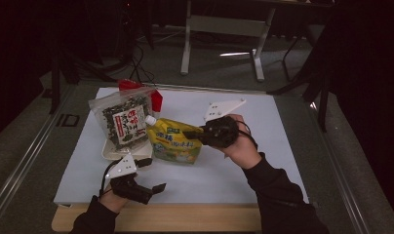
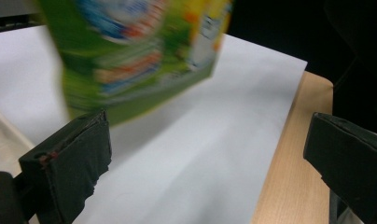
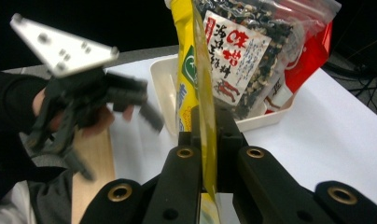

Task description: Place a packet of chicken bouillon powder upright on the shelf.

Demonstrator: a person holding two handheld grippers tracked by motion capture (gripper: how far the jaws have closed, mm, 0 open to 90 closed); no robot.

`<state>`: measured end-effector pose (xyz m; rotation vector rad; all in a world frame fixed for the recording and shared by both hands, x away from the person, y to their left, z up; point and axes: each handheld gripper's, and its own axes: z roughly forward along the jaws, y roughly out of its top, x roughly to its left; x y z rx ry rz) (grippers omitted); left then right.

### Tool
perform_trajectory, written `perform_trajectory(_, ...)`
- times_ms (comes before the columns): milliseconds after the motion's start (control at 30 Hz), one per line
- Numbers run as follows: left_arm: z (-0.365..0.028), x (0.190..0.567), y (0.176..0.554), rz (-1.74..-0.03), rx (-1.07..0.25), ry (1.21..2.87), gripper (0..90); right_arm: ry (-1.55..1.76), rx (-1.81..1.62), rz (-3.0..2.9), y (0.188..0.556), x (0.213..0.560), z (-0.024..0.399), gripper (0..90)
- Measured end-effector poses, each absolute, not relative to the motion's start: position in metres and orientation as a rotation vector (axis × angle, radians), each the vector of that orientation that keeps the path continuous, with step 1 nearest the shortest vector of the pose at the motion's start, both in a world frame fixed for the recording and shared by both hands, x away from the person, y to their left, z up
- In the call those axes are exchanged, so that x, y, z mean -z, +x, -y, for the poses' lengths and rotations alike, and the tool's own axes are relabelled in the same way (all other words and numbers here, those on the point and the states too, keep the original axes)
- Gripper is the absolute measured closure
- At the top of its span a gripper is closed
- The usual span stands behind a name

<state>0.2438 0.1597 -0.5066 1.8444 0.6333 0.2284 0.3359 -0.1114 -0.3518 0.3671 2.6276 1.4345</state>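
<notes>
White sheet spread over wooden table, near edge of wood left bare. Tray resting at left of sheet, holding clear seaweed bag upright with red packet behind. Yellow-green pouch lifted just beside tray, white cap toward seaweed bag, right edge pinched between pressed-together jaws of right gripper; pouch seen edge-on rising from those jaws. Left gripper low near front edge of sheet, apart from pouch, jaws spread wide with nothing between. Pouch blurred above sheet.
</notes>
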Motion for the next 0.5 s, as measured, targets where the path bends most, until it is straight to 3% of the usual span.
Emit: perform_trajectory(500, -0.146, 0.524, 0.231, -0.562, -0.179, 1.892, 2.1, 0.289, -1.479, -2.622, 0.354, 0.343, 0.064, 90.0)
